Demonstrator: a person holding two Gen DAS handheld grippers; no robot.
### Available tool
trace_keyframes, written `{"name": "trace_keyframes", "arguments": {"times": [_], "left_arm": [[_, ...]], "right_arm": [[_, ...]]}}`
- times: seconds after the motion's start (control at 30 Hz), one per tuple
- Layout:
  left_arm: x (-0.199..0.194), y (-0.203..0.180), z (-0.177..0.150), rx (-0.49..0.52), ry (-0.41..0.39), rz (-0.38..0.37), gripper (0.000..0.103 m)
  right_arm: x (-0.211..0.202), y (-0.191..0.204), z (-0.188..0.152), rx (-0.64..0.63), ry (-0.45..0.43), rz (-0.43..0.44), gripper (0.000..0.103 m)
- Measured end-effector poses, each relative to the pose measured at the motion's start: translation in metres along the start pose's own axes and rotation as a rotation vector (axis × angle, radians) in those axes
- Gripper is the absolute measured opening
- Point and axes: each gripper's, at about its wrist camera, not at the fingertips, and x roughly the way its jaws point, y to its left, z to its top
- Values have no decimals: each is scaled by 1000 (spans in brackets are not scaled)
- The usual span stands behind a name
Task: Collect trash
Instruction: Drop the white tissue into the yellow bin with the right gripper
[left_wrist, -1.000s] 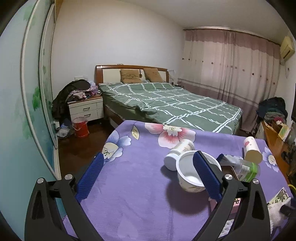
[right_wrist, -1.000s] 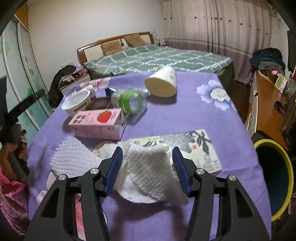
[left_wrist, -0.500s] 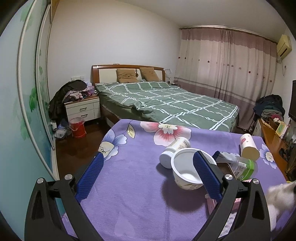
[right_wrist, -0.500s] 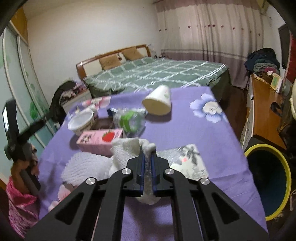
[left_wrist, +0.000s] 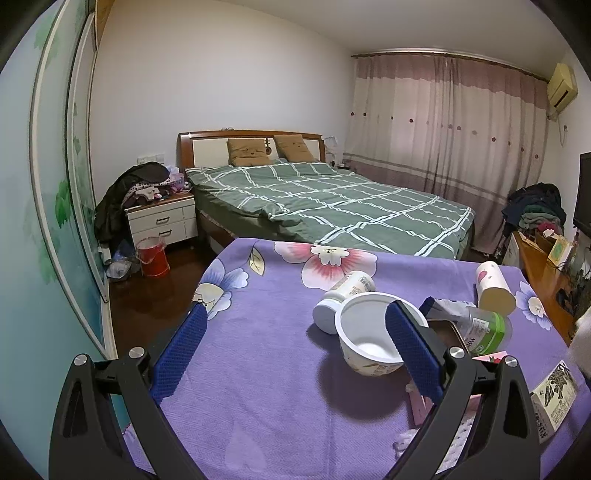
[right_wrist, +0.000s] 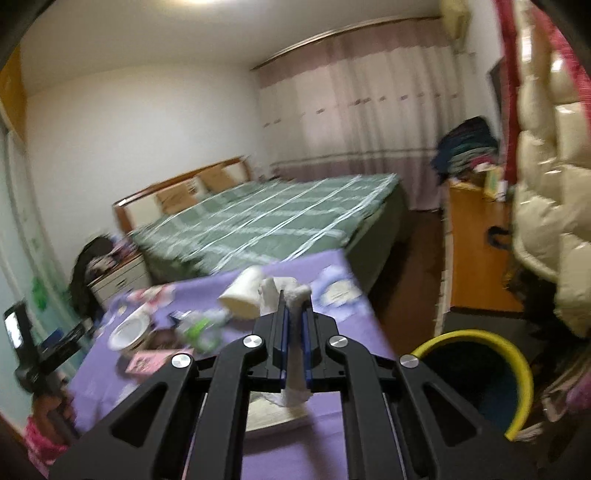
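Note:
My right gripper (right_wrist: 294, 325) is shut on a white foam net wrap (right_wrist: 295, 369) and holds it above the purple table (right_wrist: 321, 435), left of a yellow-rimmed bin (right_wrist: 517, 373) on the floor. My left gripper (left_wrist: 295, 347) is open and empty over the table (left_wrist: 258, 387). Its right finger is in front of a white plastic cup (left_wrist: 364, 343) lying on its side. Nearby lie a white jar (left_wrist: 341, 299), a green-capped bottle (left_wrist: 480, 325), a paper cup (left_wrist: 493, 288), a pink carton (right_wrist: 153, 360) and a printed box (left_wrist: 554, 395).
A bed with a green checked cover (left_wrist: 332, 206) stands beyond the table. A nightstand (left_wrist: 160, 221) and a red bucket (left_wrist: 151, 253) are at the left. A wooden desk (right_wrist: 476, 251) and a cream padded coat (right_wrist: 550, 184) are at the right.
My right gripper closed on the foam net wrap, lifted it off the table and swung right toward the bin. My left gripper stayed open and barely moved.

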Motion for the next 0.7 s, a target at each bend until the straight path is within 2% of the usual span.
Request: {"name": "trace_keyframes", "arguments": {"times": [0.17, 0.37, 0.47, 0.63, 0.7], "left_arm": [[-1, -2, 0, 10, -1, 0, 96], [-1, -6, -2, 26, 3, -2, 96], [-2, -7, -2, 36, 2, -5, 96], [-3, -10, -3, 49, 4, -13, 96], [-2, -11, -3, 52, 6, -19, 96]], "right_arm": [[-4, -44, 5, 49, -25, -163, 8], [15, -97, -9, 101, 40, -327, 8], [27, -117, -19, 125, 90, -372, 9], [42, -126, -27, 120, 107, -428, 25], [45, -124, -28, 120, 102, -420, 27]]}}
